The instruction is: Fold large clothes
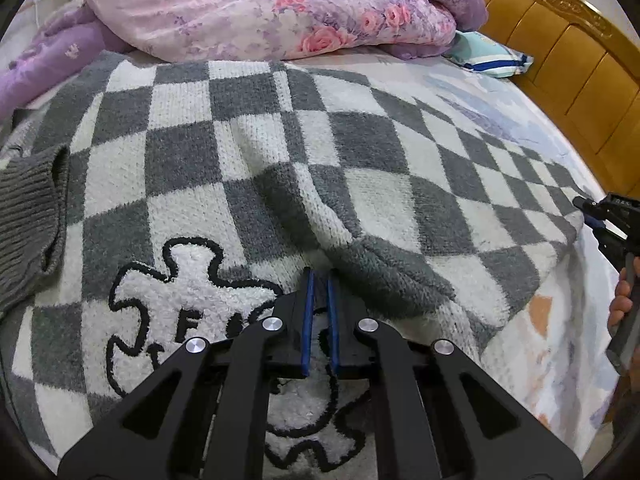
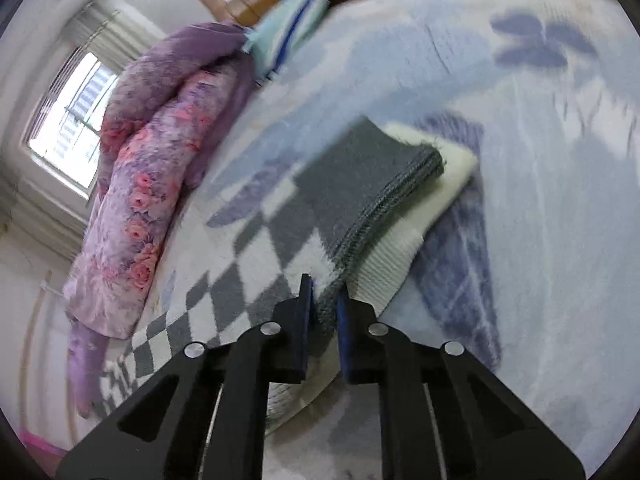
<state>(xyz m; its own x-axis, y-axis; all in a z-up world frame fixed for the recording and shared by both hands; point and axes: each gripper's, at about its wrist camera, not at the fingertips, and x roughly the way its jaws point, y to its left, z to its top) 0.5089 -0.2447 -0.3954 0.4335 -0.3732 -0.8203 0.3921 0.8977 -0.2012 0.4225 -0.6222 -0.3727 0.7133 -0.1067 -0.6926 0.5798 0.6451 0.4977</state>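
A grey-and-white checked sweater (image 1: pixel 248 152) lies spread across the pale printed bedsheet (image 1: pixel 560 344), with a floral quilt (image 1: pixel 280 12) heaped at the far side beside the wooden headboard (image 1: pixel 568 64). The left gripper (image 1: pixel 320 276) pinches a raised fold near the sweater's middle. The right gripper (image 2: pixel 324 292) is clamped on the sweater's ribbed grey hem, and a window (image 2: pixel 68 116) brightens the far left wall.

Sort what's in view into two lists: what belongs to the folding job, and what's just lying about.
Job:
checkered sweater
left hand-held gripper
right hand-held gripper

Lying about:
floral quilt
striped pillow
bedsheet
wooden headboard
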